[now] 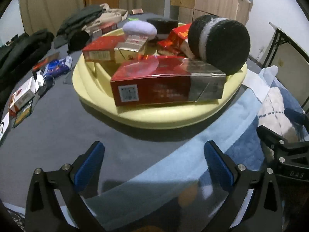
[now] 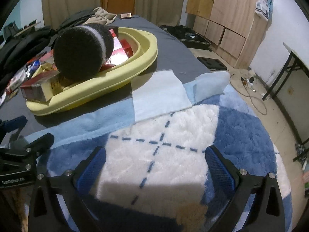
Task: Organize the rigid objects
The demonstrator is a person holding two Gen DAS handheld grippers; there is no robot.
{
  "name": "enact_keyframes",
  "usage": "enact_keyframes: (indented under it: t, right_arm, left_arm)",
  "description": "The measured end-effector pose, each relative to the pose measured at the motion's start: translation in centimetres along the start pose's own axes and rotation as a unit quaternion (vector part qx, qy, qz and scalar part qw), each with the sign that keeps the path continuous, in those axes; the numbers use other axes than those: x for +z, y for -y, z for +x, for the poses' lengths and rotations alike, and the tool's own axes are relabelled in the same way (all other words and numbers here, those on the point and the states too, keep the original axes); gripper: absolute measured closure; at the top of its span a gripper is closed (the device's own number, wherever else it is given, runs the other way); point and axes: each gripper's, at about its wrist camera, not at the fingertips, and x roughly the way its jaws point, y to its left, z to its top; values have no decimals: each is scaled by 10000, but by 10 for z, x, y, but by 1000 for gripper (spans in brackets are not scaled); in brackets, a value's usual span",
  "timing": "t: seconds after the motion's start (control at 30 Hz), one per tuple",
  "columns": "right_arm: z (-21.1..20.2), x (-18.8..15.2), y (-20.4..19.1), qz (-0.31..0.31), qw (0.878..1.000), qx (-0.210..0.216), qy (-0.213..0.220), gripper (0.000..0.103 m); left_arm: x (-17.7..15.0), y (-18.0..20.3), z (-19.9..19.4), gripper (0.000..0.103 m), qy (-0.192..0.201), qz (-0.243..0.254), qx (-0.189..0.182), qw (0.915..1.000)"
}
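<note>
A yellow basin (image 1: 154, 118) (image 2: 92, 94) sits on a grey-sheeted bed, filled with red cartons. A large red and silver carton (image 1: 166, 85) lies across its near rim. A black plush disc with a white band (image 1: 220, 44) (image 2: 81, 52) leans on top, beside a lilac plush (image 1: 140, 30). My left gripper (image 1: 154, 162) is open and empty, hovering a little short of the basin above the grey sheet and a light blue towel. My right gripper (image 2: 155, 166) is open and empty over a white and blue fluffy blanket (image 2: 164, 154), to the right of the basin.
Several small boxes and packets (image 1: 25, 94) lie scattered on the sheet left of the basin. Dark clothes (image 1: 23, 52) pile up at the back left. A light blue towel (image 2: 160, 94) lies by the basin. Wooden cabinets (image 2: 227, 19) and a folding table (image 2: 289, 65) stand to the right.
</note>
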Motion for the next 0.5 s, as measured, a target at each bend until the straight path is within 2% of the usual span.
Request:
enact_keyframes:
  t: [0.1, 0.3, 0.5]
  right_arm:
    - [0, 1, -2, -2, 10000, 5, -20, 0]
    - [2, -1, 0, 17, 10000, 33, -10, 0]
    - [2, 0, 0, 12, 10000, 29, -9, 0]
  left_arm:
    - [1, 0, 2, 0, -10, 17, 13, 10000]
    - [2, -7, 3, 0, -46, -140, -234, 9996]
    - [1, -7, 3, 0, -57, -146, -243, 9996]
